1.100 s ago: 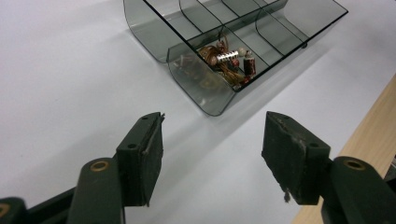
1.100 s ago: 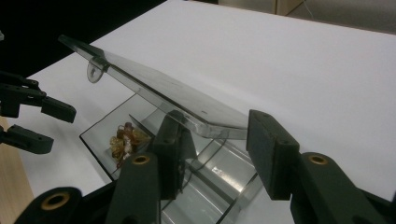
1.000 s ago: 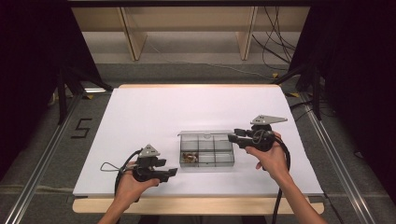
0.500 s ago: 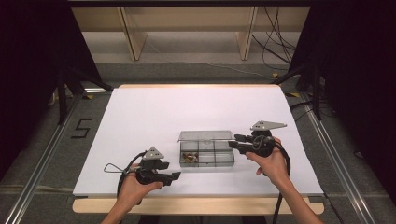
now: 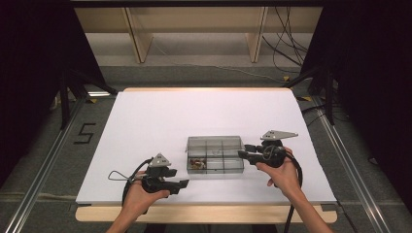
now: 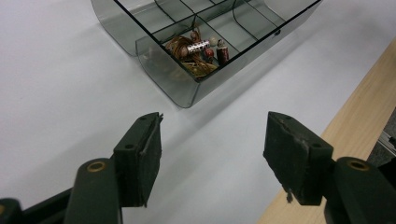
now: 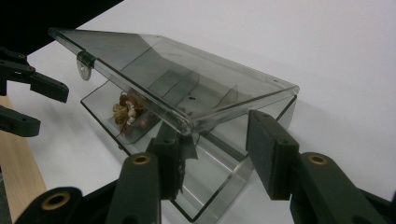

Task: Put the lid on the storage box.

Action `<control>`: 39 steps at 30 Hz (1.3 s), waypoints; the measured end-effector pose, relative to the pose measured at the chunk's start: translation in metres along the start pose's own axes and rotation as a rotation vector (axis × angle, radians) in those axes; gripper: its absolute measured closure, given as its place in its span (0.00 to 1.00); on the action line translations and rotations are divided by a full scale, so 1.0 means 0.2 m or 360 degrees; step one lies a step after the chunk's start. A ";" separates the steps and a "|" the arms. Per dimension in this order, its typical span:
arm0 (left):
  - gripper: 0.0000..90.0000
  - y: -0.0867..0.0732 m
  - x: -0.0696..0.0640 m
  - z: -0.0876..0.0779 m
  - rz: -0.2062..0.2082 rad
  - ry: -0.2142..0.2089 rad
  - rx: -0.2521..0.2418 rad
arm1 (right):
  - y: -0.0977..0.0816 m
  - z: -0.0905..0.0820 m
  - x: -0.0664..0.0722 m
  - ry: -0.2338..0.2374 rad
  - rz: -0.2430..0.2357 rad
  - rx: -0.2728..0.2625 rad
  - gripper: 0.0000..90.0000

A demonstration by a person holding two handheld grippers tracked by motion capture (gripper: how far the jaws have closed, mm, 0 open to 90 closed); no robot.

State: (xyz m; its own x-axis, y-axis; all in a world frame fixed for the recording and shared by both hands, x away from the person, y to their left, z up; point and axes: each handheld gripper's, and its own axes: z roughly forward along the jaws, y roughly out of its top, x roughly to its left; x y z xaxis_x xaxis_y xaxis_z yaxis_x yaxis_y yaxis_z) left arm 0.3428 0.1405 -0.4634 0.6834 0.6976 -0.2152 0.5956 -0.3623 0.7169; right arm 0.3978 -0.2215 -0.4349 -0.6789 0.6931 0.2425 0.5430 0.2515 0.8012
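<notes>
1. We see a clear grey compartment box [image 5: 215,154] near the front middle of the white table [image 5: 160,121], between our two grippers.
2. Its hinged lid [image 7: 173,79] stands partly raised and tilted over the compartments.
3. Our right gripper [image 7: 212,154] is at the box's right end; one jaw is under the lid's edge inside the box, the other outside the end wall. The jaws stand half apart, and we cannot tell whether they pinch anything.
4. Our left gripper [image 6: 212,161] hangs just left of the box, jaws wide apart and holding nothing.
5. A tangle of small brown parts [image 6: 196,51] lies in the box's front left compartment.
</notes>
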 end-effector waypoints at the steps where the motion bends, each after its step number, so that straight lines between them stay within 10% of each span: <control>1: 0.41 0.00 0.00 0.00 0.0000 -0.0003 -0.0001 | 0.00 0.00 -0.01 -0.0022 -0.0055 -0.0009 0.65; 8: 0.41 -0.03 -0.01 -0.01 -0.0027 -0.0009 0.0008 | -0.02 0.00 0.01 0.0009 0.0037 0.0001 0.65; 39: 0.40 -0.09 -0.06 0.00 0.0021 -0.0031 0.0076 | -0.10 -0.01 0.02 0.0025 -0.0035 0.0042 0.68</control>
State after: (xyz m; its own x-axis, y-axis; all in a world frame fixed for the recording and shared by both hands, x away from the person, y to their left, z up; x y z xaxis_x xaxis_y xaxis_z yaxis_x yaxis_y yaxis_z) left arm 0.3248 0.1383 -0.4738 0.6992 0.6806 -0.2189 0.6054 -0.4008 0.6876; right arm 0.3829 -0.2243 -0.4495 -0.6984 0.6766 0.2336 0.5405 0.2846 0.7918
